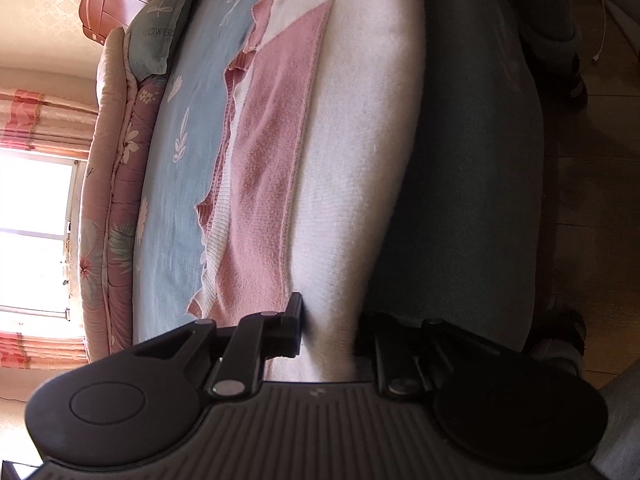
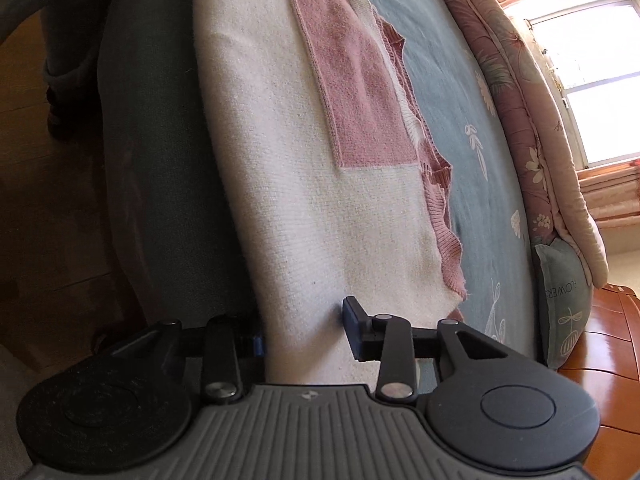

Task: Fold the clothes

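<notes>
Your left gripper [image 1: 330,332] and right gripper [image 2: 304,334], jaws parted, astride the sweater [image 1: 352,160] edge on the bed [image 1: 176,184].

A bed [image 1: 172,184] carries everything — its light blue sheet printed with white flowers and leaves. Directly on the sheet lies a cream-and-pink knit sweater [image 1: 280,168], spread flat near the bed's edge. Along the far side rests a rolled pink floral quilt [image 1: 116,184], and beside it a pale blue pillow [image 1: 160,36] lettered "FLOWERS" — both touching the sheet.
</notes>
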Available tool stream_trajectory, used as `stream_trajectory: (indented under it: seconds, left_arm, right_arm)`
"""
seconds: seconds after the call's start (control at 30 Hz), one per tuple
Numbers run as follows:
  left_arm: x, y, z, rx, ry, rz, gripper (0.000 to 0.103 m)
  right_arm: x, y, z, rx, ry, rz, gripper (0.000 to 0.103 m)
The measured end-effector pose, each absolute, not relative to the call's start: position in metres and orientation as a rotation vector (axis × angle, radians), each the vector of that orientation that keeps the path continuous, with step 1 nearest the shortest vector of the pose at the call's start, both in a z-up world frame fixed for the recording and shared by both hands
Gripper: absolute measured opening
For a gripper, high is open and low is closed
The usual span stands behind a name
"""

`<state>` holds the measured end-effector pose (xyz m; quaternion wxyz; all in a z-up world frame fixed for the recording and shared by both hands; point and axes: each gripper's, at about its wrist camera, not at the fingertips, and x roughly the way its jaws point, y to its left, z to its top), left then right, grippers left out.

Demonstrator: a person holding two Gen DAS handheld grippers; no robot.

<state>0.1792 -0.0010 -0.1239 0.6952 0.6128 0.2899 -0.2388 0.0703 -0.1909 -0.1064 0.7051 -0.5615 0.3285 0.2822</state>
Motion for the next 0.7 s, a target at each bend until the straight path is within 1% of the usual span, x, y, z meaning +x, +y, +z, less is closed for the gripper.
stream_trajectory:
  seconds: [0.03, 0.07, 0.17, 0.27, 0.33, 0.4, 0.5, 0.6, 0.7]
  left_arm:
    - [0.178, 0.002, -0.117, 1.343, 0.671, -0.559, 0.025]
    - [0.177, 0.005, -0.109, 1.309, 0.701, -0.589, 0.025]
    - [0.175, 0.017, -0.084, 1.225, 0.744, -0.656, 0.025]
    - [0.193, 0.025, -0.058, 1.107, 0.75, -0.634, 0.026]
    - [0.214, 0.029, -0.047, 0.951, 0.775, -0.602, 0.031]
    - [0.234, 0.032, -0.039, 0.789, 0.803, -0.572, 0.047]
    - [0.259, 0.037, -0.047, 0.568, 0.888, -0.577, 0.047]
    - [0.258, 0.047, -0.075, 0.502, 0.976, -0.575, 0.048]
    - [0.253, 0.064, -0.094, 0.426, 1.011, -0.543, 0.049]
  right_arm:
    - [0.065, -0.197, -0.103, -1.241, 0.745, 0.643, 0.05]
    - [0.058, -0.203, -0.1, -1.23, 0.765, 0.659, 0.053]
    - [0.052, -0.223, -0.083, -1.161, 0.809, 0.672, 0.054]
    - [0.062, -0.243, -0.055, -1.008, 0.825, 0.662, 0.054]
    - [0.073, -0.251, -0.037, -0.889, 0.815, 0.647, 0.054]
    - [0.089, -0.253, -0.025, -0.768, 0.798, 0.63, 0.054]
    - [0.108, -0.249, -0.029, -0.604, 0.827, 0.631, 0.053]
    - [0.115, -0.246, -0.056, -0.541, 0.901, 0.625, 0.052]
    - [0.115, -0.253, -0.084, -0.506, 0.96, 0.596, 0.051]
